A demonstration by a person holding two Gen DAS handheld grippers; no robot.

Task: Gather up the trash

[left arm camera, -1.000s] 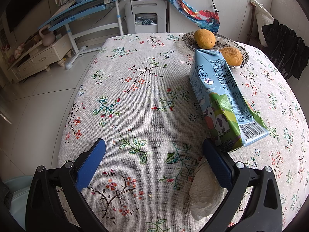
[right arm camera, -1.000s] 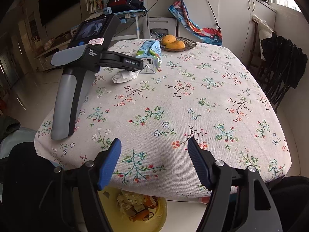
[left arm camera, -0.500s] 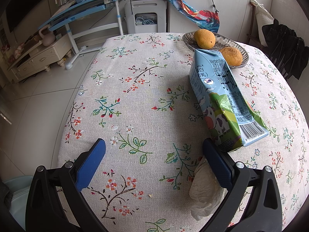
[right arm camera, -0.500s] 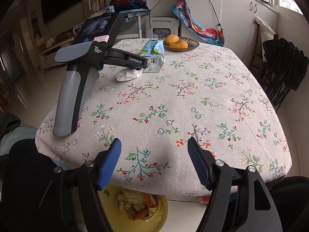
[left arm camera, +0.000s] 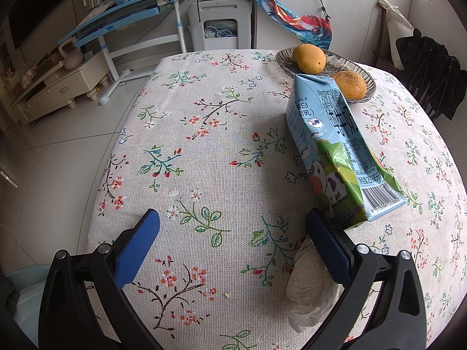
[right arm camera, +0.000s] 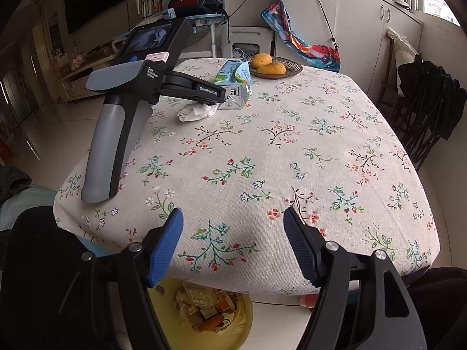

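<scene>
A blue and green milk carton [left arm camera: 335, 151] lies on its side on the floral tablecloth [left arm camera: 204, 145]. A crumpled white tissue [left arm camera: 309, 288] sits just in front of it, partly under the right finger [left arm camera: 327, 245] of my left gripper [left arm camera: 233, 218]. That gripper stands open over bare cloth, nothing between its pads. In the right wrist view the left gripper [right arm camera: 216, 96] rests on the table beside the tissue [right arm camera: 197, 111] and carton [right arm camera: 235, 83]. My right gripper [right arm camera: 233, 213] hangs open over the table's near edge, empty. A yellow bin [right arm camera: 204, 312] with trash stands on the floor below.
A metal dish with two oranges [left arm camera: 327, 67] sits behind the carton, also seen as the dish [right arm camera: 275, 68] at the far side. A dark chair with clothes [right arm camera: 423, 108] stands on the right. A blue desk [left arm camera: 131, 14] and a low cabinet [left arm camera: 58, 84] are on the far left.
The right wrist view has shifted slightly, the table sitting a little lower in the frame than a second ago. The left gripper, carton and tissue are unchanged.
</scene>
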